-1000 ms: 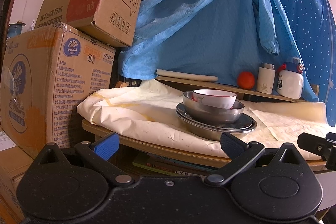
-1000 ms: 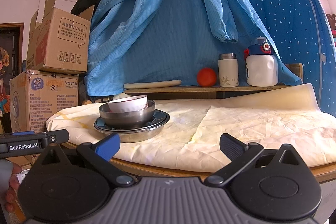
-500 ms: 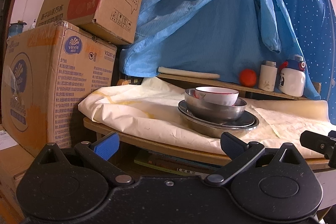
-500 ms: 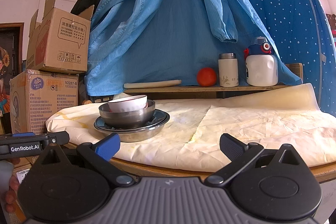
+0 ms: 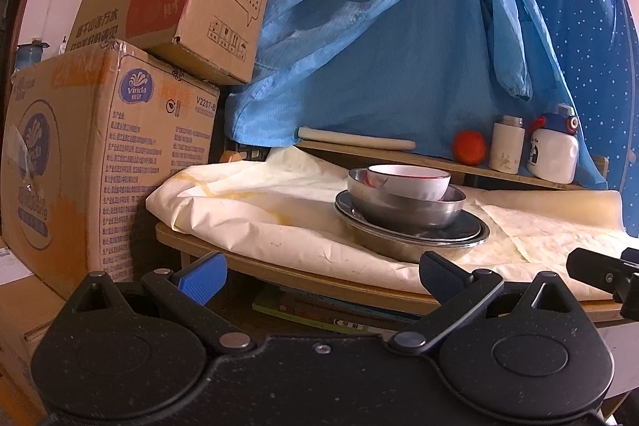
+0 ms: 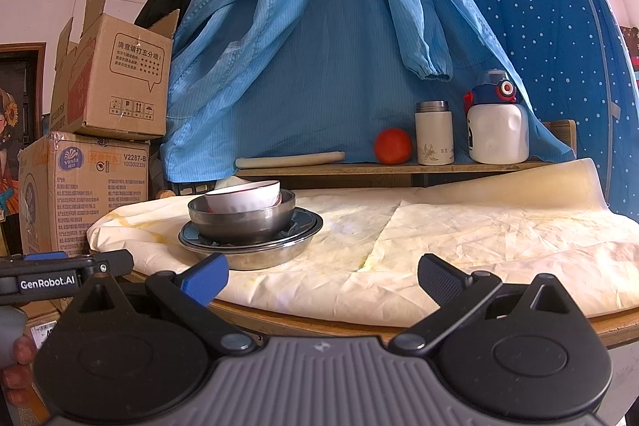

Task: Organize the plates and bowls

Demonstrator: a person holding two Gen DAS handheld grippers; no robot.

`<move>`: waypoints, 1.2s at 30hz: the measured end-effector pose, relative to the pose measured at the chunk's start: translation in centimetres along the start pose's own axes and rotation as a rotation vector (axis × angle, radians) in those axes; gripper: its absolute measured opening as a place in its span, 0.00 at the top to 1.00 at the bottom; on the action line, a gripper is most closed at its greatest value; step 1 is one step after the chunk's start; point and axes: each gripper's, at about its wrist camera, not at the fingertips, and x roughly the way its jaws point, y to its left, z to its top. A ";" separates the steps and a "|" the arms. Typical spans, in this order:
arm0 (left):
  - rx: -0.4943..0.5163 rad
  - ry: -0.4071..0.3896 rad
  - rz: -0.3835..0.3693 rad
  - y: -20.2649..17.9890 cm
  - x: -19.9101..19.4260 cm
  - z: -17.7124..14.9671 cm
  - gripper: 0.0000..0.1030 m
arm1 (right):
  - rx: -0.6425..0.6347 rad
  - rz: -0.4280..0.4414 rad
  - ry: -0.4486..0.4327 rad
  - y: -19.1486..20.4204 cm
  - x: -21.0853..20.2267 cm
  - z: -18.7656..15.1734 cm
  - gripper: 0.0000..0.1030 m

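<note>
You are holding both grippers back from the table point(image 6: 479, 238) while the left gripper point(image 5: 319, 276) is drifting slightly against the scene; the right gripper point(image 6: 321, 278) is barely shifting. Both sets of jaws are standing spread and empty. The white bowl point(image 6: 243, 195) is sitting nested in the steel bowl point(image 6: 239, 222) on the stacked plates point(image 6: 249, 246), unmoved over the last second, which fits either a finished stack or one awaiting sorting.

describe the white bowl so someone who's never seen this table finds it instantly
Start at the round table draped in cream sheeting; one stack of dishes sits toward its left. At the top, nested inside a steel bowl on steel plates, is the white bowl. It is the stack's only non-metal piece, with a thin dark rim line.
</note>
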 end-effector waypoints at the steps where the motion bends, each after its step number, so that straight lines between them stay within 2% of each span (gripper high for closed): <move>1: 0.001 -0.002 -0.001 0.0 0.0 0.0 0.01 | 0.000 0.000 0.000 0.0 0.0 0.0 0.00; 36: 0.011 -0.007 -0.001 -0.1 0.0 0.0 0.01 | 0.000 -0.001 0.001 0.1 0.1 0.0 0.00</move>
